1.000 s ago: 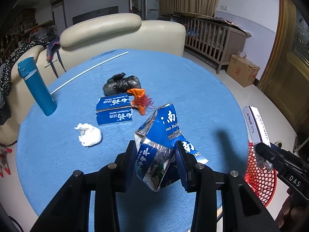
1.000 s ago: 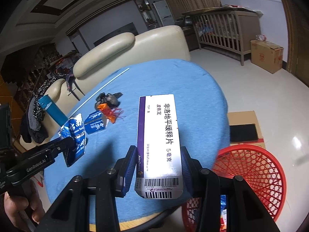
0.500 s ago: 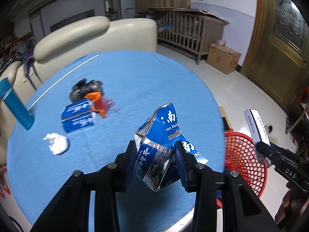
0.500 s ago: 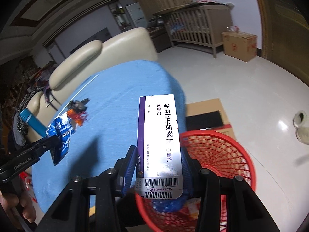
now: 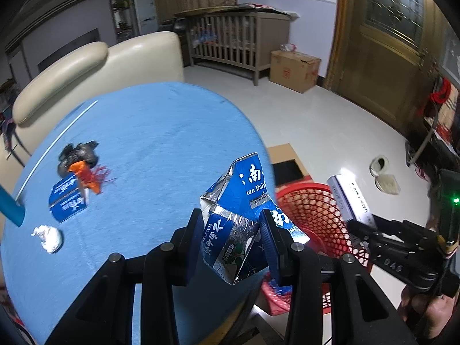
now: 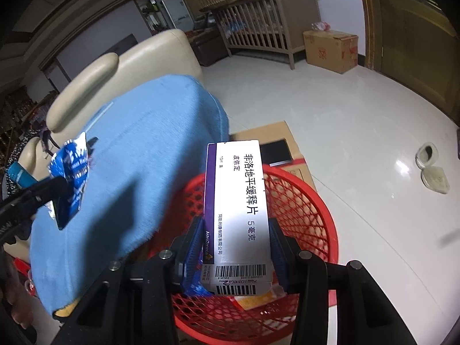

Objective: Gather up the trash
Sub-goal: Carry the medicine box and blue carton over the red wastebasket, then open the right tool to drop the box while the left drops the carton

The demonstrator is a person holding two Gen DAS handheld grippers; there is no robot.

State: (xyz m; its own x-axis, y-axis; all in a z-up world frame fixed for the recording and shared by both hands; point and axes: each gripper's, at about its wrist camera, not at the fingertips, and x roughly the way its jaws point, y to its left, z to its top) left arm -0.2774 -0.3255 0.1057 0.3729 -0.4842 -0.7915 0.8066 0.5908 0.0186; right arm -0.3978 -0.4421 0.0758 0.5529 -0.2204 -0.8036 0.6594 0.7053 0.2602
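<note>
From the left wrist, the left gripper clamps a crumpled blue foil carton over the near edge of the blue table, just beside the red basket; a blue box, orange scrap, black wad and white tissue lie on the table. From the right wrist, the right gripper grips a white medicine box above the red basket, which stands on the floor against the table.

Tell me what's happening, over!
Left tool shut on blue wrapper, over table edge. Right tool shut on white box, over red basket. Nothing in the way.
</note>
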